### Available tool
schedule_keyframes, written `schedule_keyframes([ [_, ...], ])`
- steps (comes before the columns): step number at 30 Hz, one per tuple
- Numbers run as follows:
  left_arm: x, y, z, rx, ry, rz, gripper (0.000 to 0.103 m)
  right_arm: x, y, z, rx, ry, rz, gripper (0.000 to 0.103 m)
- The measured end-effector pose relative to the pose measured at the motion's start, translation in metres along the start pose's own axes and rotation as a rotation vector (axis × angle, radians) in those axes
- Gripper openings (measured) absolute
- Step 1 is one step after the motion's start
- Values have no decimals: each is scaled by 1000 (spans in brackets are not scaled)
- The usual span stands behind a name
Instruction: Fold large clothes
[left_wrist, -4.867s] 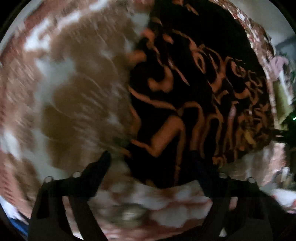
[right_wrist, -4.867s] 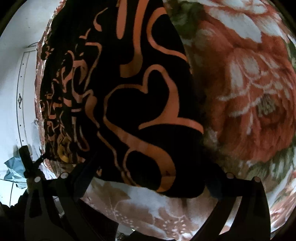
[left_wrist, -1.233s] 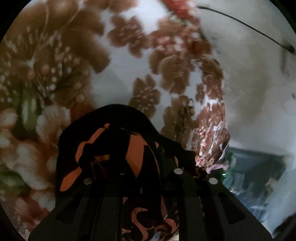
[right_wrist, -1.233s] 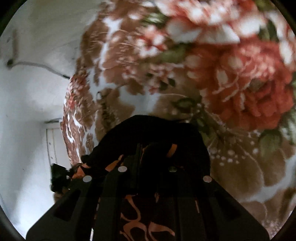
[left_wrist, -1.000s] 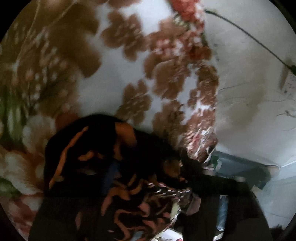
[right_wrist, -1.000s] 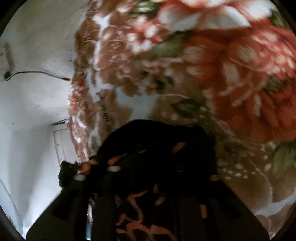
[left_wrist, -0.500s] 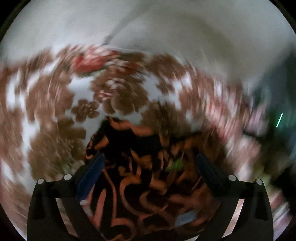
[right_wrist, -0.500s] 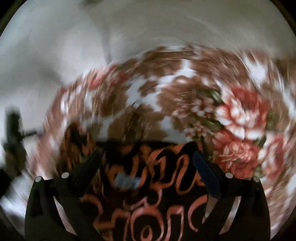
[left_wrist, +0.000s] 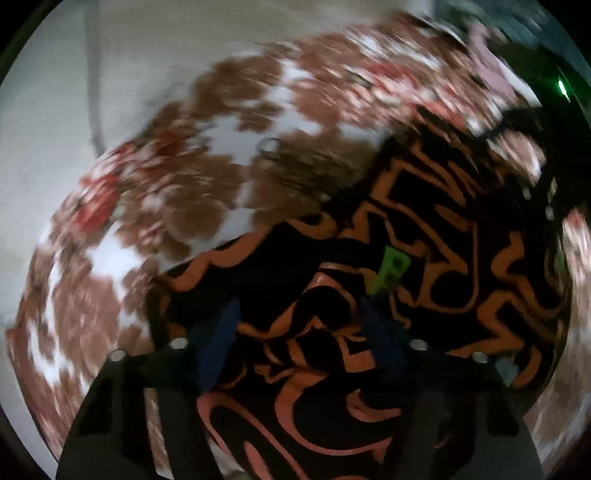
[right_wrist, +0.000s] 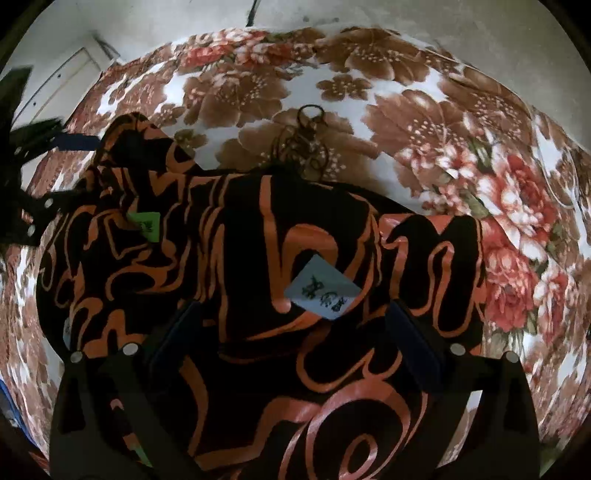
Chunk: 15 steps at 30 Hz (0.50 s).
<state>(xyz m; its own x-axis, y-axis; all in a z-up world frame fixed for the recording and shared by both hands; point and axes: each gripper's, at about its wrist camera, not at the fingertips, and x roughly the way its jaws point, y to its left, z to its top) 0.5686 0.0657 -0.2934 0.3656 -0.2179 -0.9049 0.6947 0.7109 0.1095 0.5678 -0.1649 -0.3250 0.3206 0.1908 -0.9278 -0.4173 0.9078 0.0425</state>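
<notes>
A black garment with orange swirls (right_wrist: 240, 258) lies folded on the floral blanket (right_wrist: 424, 122). It carries a white tag (right_wrist: 321, 288) and a green tag (right_wrist: 146, 221). My right gripper (right_wrist: 295, 332) hangs over the garment's near part, jaws wide open and holding nothing. In the blurred left wrist view, my left gripper (left_wrist: 303, 332) points down over the same garment (left_wrist: 461, 240), near its green tag (left_wrist: 391, 269). Its jaws are closing, with cloth under the gap but no pad pressing on it. The left gripper also shows at the garment's far left (right_wrist: 29, 184).
A small ring with a dark chain (right_wrist: 310, 136) lies on the blanket just beyond the garment's far edge. A pale wall (right_wrist: 166, 18) and a door frame (right_wrist: 62, 81) stand behind the bed. Bare blanket spreads to the right (right_wrist: 517, 221).
Both grippers were shut on the garment's edge and carried it over the blanket. They have since let go, rolled and lifted, and the garment now lies folded beneath them.
</notes>
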Motion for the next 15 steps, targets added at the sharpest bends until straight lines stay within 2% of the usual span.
schedule_keyframes([
  [1,4,-2,3,39,17,-15,61,0,0,1,-1,5,3,98],
  [3,16,-6,8,119,58,-65,49,3,-1,2,2,11,4,98],
  [4,23,-7,10,138,83,-83,27,5,-2,3,1,14,6,98],
  [5,30,-8,12,148,109,-96,12,7,-2,4,-1,17,5,98],
  [7,42,-9,13,183,162,-122,5,11,-3,5,-2,22,-2,98],
  [10,43,-8,20,207,165,-118,4,17,-9,8,17,30,-2,98],
  [15,37,12,52,194,116,-13,3,21,-20,17,54,10,1,98],
])
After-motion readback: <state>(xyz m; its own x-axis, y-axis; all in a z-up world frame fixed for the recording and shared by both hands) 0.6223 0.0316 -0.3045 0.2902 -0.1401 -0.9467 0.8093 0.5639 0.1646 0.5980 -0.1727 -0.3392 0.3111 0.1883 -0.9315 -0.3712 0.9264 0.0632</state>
